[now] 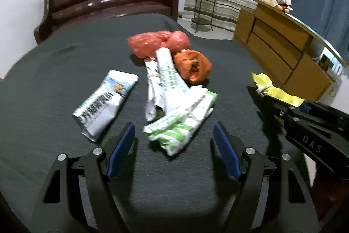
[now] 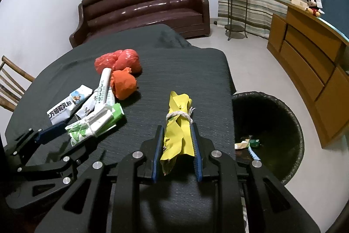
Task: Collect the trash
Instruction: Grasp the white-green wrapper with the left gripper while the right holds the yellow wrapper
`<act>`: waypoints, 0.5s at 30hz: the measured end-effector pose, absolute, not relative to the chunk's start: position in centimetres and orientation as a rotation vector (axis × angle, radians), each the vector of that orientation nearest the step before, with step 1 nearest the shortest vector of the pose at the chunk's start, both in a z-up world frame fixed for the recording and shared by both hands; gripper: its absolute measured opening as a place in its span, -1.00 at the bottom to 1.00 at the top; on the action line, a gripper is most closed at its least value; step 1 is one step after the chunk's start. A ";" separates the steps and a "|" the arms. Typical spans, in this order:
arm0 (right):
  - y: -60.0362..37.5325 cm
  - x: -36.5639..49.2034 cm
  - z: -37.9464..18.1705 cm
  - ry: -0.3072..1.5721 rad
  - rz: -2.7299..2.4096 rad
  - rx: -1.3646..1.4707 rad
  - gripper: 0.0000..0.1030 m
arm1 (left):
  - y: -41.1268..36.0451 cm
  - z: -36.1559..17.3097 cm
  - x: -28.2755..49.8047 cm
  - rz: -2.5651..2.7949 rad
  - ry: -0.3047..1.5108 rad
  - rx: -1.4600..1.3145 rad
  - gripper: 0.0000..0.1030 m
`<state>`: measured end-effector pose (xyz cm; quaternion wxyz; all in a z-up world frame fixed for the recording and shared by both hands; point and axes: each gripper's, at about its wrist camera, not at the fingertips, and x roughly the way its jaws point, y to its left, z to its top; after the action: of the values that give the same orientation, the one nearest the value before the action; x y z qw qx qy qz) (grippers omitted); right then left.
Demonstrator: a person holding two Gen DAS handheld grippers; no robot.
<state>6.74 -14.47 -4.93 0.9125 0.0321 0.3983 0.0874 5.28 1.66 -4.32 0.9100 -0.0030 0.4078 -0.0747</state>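
Yellow wrapper [image 2: 177, 123] sits pinched in the right hand-held gripper [image 2: 177, 153], pointing straight ahead, with the bin [image 2: 292, 123] just right; the left hand-held gripper [image 1: 174, 152] gapes empty.

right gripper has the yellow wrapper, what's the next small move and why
Probably carry it sideways over the black trash bin. The right gripper is shut on the yellow wrapper, tied with string, above the dark table, and the bin stands open just off the table's edge with scraps already inside. The left gripper is open near the green-and-white packets.
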 end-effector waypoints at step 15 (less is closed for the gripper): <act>-17.4 6.3 -4.8 0.800 0.172 0.104 -0.51 | -1.8 -3.7 5.1 -0.181 0.807 0.048 0.41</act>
<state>6.32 -17.43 -4.77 0.9163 0.0505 0.3885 0.0835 5.13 -1.80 -3.73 0.9155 0.0235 0.3919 -0.0879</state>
